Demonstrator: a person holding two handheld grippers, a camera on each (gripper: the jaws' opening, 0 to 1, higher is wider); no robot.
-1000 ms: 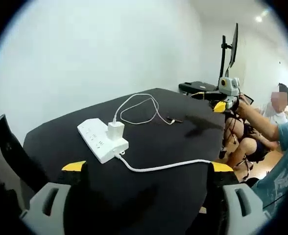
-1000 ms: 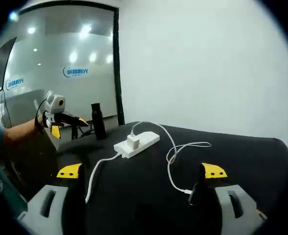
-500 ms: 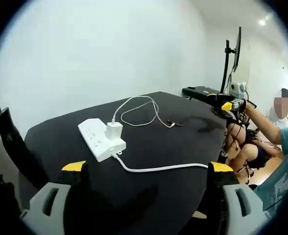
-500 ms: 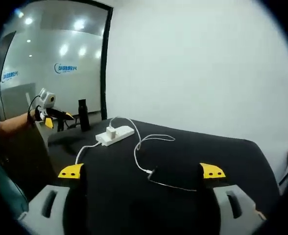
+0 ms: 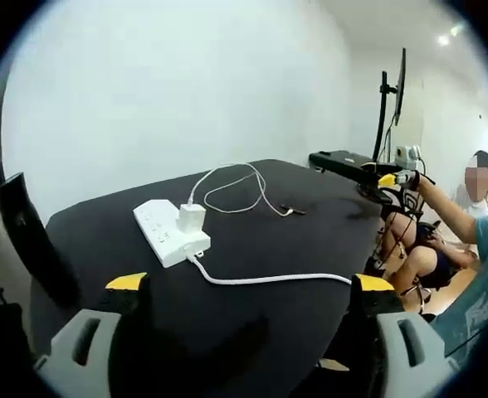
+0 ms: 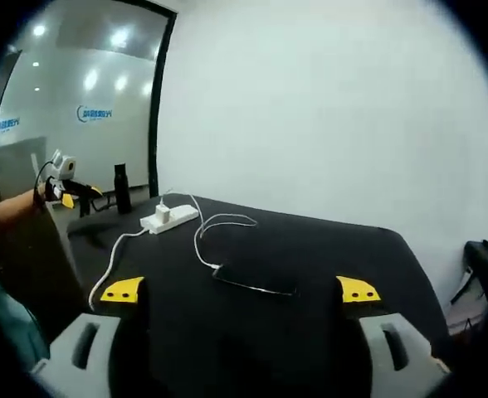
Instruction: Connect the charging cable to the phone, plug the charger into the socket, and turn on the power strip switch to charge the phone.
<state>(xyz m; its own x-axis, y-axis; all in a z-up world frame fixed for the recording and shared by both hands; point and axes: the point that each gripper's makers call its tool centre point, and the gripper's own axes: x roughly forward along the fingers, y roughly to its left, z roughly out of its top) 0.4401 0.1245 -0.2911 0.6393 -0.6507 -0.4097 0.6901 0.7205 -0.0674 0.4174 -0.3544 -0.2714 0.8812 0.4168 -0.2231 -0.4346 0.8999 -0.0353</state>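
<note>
Two grippers hover with jaws spread wide, grasping nothing: the left gripper (image 5: 244, 286) and the right gripper (image 6: 240, 292), each with grey bodies and yellow-tipped fingers. On the matte black tabletop (image 5: 294, 240) lies a white rectangular power strip (image 5: 168, 234) with a boxy white charger (image 5: 192, 218) plugged upright into it. A thin white charging cable (image 6: 207, 240) loops in soft curves (one coil doubling back) to the flat, glossy black phone (image 6: 252, 282), meeting its end. The strip's thicker white cord (image 5: 269, 279) trails to the table edge.
</note>
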